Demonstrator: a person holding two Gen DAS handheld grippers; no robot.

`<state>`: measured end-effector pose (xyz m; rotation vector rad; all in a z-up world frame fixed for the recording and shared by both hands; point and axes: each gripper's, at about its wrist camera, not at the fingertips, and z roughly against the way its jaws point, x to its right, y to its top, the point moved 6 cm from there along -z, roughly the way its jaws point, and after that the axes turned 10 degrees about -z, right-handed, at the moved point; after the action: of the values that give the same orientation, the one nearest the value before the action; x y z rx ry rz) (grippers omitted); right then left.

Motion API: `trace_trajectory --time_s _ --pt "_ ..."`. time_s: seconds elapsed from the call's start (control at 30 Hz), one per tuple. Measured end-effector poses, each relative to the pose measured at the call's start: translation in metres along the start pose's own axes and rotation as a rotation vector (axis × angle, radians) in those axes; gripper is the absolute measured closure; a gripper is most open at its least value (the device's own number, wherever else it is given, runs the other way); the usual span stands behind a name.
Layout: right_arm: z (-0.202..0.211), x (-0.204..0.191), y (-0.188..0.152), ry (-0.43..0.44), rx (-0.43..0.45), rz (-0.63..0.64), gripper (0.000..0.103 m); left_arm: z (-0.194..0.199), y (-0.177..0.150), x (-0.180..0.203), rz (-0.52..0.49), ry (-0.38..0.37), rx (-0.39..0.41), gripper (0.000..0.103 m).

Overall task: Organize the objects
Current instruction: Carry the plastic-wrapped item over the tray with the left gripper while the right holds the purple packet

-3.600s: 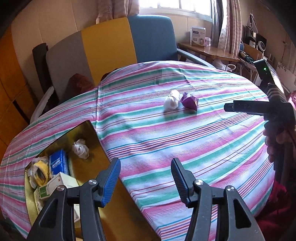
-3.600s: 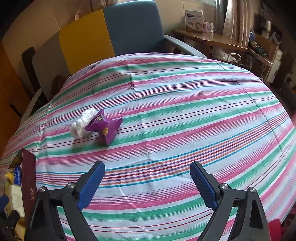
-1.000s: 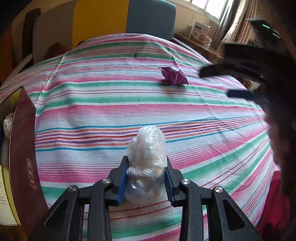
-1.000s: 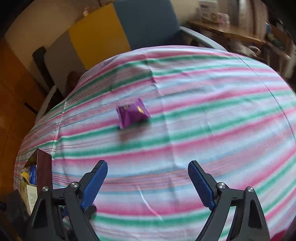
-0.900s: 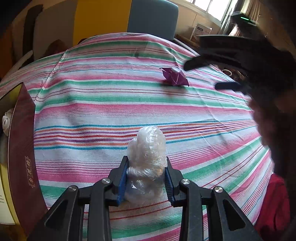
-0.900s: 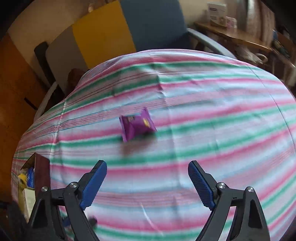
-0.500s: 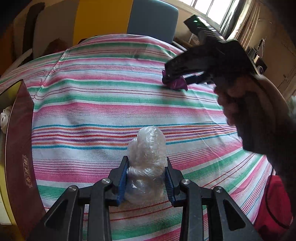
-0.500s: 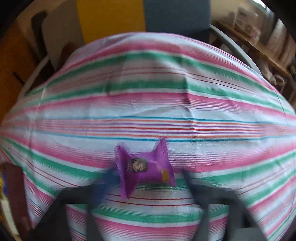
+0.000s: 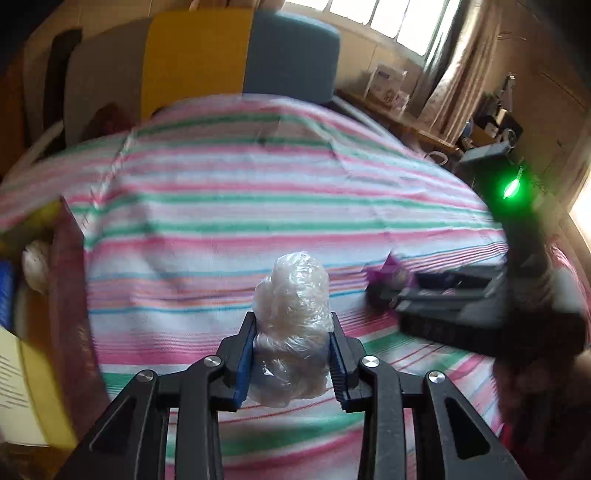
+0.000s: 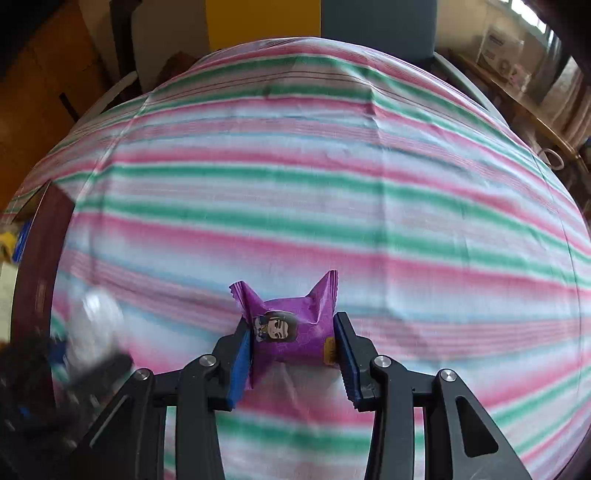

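Far left of the striped tablecloth [image 9: 258, 206], the maroon box [image 9: 70, 295] is cut off, its contents blurred. Left gripper [image 9: 291, 354] clamps the clear plastic bundle [image 9: 291, 317] above the cloth. Right gripper [image 10: 293, 354] pinches the purple snack packet [image 10: 291, 325], its underside hidden.

A round table is covered by a cloth [image 9: 258, 199] striped pink, green and white, with blue lines. Behind it an armchair is seen, its back in three panels: grey [image 9: 107, 88], yellow [image 9: 195, 59] and blue [image 9: 291, 62]. Daylight enters through a window [image 9: 388, 18] at upper right, flanked by pale curtains [image 9: 454, 70]. A wooden side desk [image 9: 413, 122] below carries a white carton [image 9: 386, 85]. Wood panelling [image 10: 37, 92] lines the left wall.
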<state>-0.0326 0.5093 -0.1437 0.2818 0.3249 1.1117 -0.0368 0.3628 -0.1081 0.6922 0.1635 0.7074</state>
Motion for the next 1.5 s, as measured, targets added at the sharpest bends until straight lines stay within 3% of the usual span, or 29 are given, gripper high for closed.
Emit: trace_trajectory --time_s 0.23,0.57,1.0,1.5 --pt "0.005 -0.006 -0.01 -0.038 0.068 0.049 0.06 0.066 0.013 -0.008 -0.036 0.091 0.12 0.068" --pt "0.0 -0.005 -0.014 -0.044 0.105 0.081 0.059 0.121 -0.012 -0.057 0.028 0.215 0.138 0.068" --pt "-0.001 -0.007 -0.017 -0.062 0.128 0.086 0.058 0.143 -0.059 -0.11 0.134 0.303 0.111 0.068" --pt "-0.002 -0.007 -0.017 -0.072 0.146 0.095 0.058 0.148 -0.083 -0.13 0.186 0.313 0.091 0.068"
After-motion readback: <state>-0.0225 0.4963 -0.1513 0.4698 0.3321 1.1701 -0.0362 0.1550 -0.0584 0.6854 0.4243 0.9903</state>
